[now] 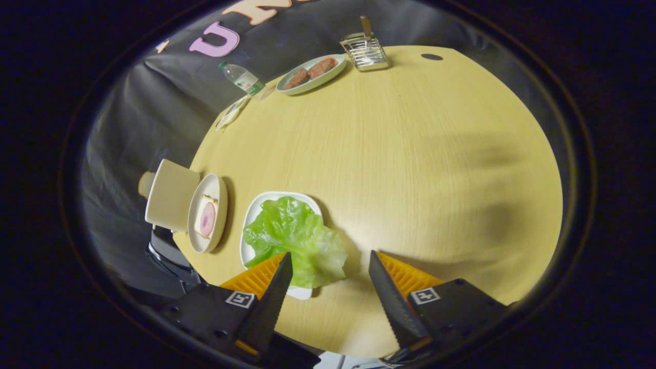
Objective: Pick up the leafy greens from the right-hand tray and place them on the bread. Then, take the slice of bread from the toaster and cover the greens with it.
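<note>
Your claw (pixel 330 259) is released, its two fingers spread wide and pressing on nothing. The leafy greens (pixel 294 241) lie on a white tray (pixel 256 205) on the worktop (pixel 410 154); the left finger's tip overlaps the near edge of the leaf, while the right finger stands apart from it over bare wood. The leaf hangs over the tray's near rim, toward the gap between your fingers.

Just beside that tray, away from the right finger, a round plate (pixel 197 238) carries a slice of bread (pixel 207 218) with a pink round of meat on it. Touching that plate on its outer side stands the cream-coloured toaster (pixel 171 195).

Well beyond the fingers, at the far edge of the worktop, you see an oval plate (pixel 328 77) with two brown patties, a metal rack (pixel 365 51), and a water bottle (pixel 242 78).
</note>
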`<state>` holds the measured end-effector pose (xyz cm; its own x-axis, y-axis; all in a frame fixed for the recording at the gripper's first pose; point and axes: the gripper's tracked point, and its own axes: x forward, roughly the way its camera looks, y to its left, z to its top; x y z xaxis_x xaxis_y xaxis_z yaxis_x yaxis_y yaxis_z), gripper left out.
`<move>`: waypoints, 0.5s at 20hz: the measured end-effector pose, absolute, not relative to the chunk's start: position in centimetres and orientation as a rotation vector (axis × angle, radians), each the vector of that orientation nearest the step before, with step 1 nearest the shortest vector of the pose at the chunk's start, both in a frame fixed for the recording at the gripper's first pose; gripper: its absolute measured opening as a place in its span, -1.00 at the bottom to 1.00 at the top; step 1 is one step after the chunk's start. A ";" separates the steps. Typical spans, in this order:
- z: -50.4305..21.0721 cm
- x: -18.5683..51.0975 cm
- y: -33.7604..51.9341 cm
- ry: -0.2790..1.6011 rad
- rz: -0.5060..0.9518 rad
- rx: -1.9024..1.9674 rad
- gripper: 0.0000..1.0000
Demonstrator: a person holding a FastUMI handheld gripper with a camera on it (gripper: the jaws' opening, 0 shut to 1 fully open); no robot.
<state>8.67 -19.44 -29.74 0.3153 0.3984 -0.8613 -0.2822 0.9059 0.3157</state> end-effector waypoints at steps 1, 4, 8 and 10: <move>-29.8 8.7 -19.4 1.178 0.446 0.126 0.47; -29.9 9.1 -19.4 1.184 0.443 0.158 0.02; -29.5 8.9 -18.4 1.214 0.429 0.236 -0.65; -29.2 8.6 -18.2 1.215 0.436 0.237 -0.83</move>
